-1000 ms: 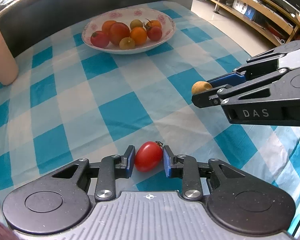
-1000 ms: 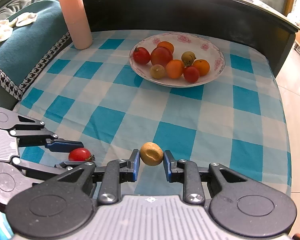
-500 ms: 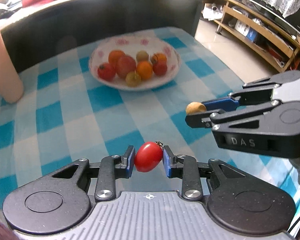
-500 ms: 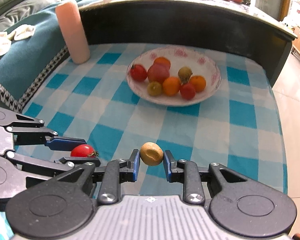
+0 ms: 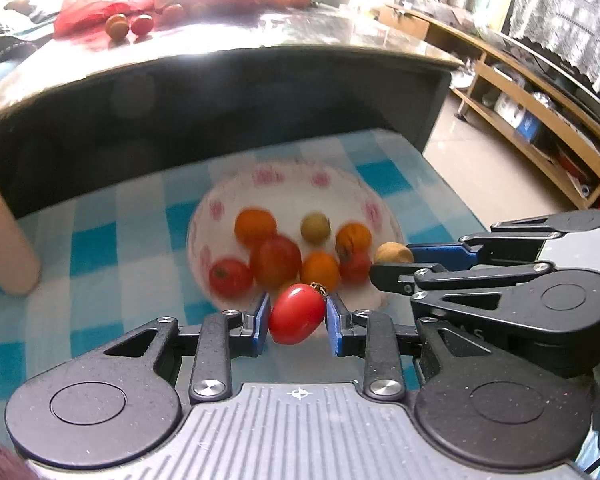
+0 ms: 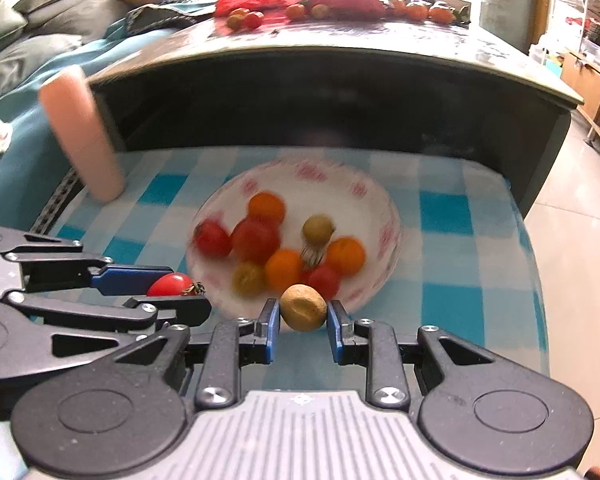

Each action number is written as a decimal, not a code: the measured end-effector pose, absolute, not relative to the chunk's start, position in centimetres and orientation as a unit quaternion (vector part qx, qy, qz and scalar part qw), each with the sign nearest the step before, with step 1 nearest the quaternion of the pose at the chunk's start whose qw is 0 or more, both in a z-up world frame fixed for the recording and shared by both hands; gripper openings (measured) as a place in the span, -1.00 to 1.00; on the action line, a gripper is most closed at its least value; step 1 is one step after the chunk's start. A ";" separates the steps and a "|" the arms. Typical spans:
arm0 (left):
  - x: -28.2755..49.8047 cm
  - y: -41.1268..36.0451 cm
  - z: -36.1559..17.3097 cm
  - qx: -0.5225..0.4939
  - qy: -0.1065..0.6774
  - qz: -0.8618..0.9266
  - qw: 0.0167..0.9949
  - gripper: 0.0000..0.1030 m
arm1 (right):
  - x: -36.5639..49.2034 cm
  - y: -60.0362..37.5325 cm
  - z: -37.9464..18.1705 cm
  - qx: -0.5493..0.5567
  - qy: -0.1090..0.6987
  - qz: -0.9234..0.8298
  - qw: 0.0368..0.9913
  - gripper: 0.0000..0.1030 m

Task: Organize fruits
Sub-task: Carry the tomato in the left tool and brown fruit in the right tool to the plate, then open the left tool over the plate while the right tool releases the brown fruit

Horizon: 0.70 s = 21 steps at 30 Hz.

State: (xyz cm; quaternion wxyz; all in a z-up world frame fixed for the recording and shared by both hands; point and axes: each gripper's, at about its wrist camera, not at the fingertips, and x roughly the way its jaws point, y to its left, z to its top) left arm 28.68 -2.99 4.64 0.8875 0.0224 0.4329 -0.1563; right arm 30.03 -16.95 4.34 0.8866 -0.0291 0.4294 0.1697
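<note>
My left gripper (image 5: pixel 298 314) is shut on a red cherry tomato (image 5: pixel 297 314) and hangs just short of the near rim of a white flowered plate (image 5: pixel 276 180). Several red, orange and yellow-green fruits lie blurred on that plate. To the right, the right gripper (image 5: pixel 392 262) reaches in over the plate's right edge. It (image 6: pixel 303 312) is shut on a small tan round fruit (image 6: pixel 303 307) at the plate's (image 6: pixel 376 208) near rim. The left gripper (image 6: pixel 168 286) with its tomato (image 6: pixel 170 284) shows at the left of the right wrist view.
The plate rests on a blue-and-white checked cloth (image 6: pixel 452 280). A pink cylinder (image 6: pixel 82 136) stands at the back left. Behind rises a dark curved ledge (image 6: pixel 340 92) with more fruit and a red bag (image 6: pixel 284 4) on top. Wooden shelves (image 5: pixel 540 120) stand at the right.
Both grippers have carried their fruits forward and a little upward, from the near part of the cloth to the plate's near rim. The plate now fills the middle of both views.
</note>
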 end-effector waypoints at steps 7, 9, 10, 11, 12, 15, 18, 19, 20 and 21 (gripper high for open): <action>32.1 -3.5 3.7 0.010 0.437 -0.143 0.888 -0.28 | 34.2 -17.4 3.9 -0.021 0.429 0.158 0.889 -0.23; 32.5 -3.5 3.4 0.007 0.437 -0.139 0.888 -0.29 | 35.1 -17.5 3.5 -0.014 0.430 0.156 0.889 -0.23; 32.9 -3.4 3.3 0.007 0.437 -0.136 0.889 -0.29 | 35.6 -17.5 3.3 -0.010 0.430 0.155 0.889 -0.23; 33.1 -3.4 3.3 0.006 0.437 -0.134 0.889 -0.30 | 35.9 -17.6 3.2 -0.005 0.430 0.153 0.890 -0.23; 33.4 -3.3 3.3 0.004 0.436 -0.134 0.890 -0.31 | 36.3 -17.6 3.0 0.000 0.431 0.152 0.889 -0.23; 33.9 -3.2 3.5 -0.002 0.434 -0.132 0.891 -0.30 | 37.0 -17.8 2.7 0.010 0.433 0.153 0.888 -0.23; 34.1 -3.2 3.4 -0.003 0.435 -0.131 0.891 -0.30 | 37.4 -18.1 2.4 0.020 0.434 0.152 0.888 -0.23; 34.2 -3.2 3.3 -0.003 0.436 -0.131 0.891 -0.29 | 37.4 -18.1 2.3 0.021 0.436 0.151 0.887 -0.23; 34.2 -3.2 3.3 -0.004 0.436 -0.130 0.890 -0.28 | 37.5 -18.1 2.2 0.021 0.437 0.150 0.887 -0.23; 34.2 -3.1 3.2 -0.004 0.437 -0.129 0.890 -0.26 | 37.5 -18.1 2.2 0.023 0.437 0.148 0.887 -0.23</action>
